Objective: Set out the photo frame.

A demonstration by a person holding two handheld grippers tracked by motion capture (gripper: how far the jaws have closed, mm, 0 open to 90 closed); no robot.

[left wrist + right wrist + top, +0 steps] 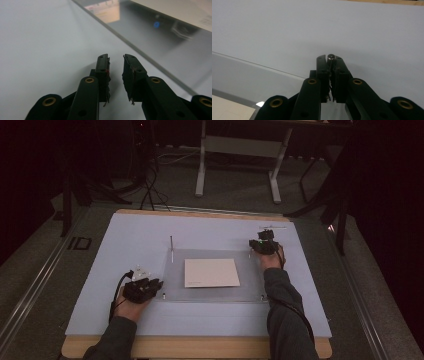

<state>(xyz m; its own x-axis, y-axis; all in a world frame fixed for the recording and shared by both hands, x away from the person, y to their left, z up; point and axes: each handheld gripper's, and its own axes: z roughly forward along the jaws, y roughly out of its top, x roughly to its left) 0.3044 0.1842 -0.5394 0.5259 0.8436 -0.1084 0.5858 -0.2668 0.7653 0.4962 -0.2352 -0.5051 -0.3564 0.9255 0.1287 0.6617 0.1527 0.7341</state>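
A clear acrylic plate [175,276] lies flat on the white mat, with a white paper sheet [211,272] at its middle. A thin metal pin [171,247] stands upright at its far left corner. My right gripper [256,246] is at the far right corner, shut on the top of a small metal pin [331,57]; its tips [331,60] pinch the pin's round head. My left gripper [156,284] rests low on the mat by the plate's near left corner. Its tips [116,60] stand open with nothing between them, just left of the plate's edge [150,50].
A thin rod [273,227] lies on the white mat [125,240] beyond the right gripper. Small fasteners [261,297] sit at the plate's near corners. Table legs and cables stand on the floor behind the table.
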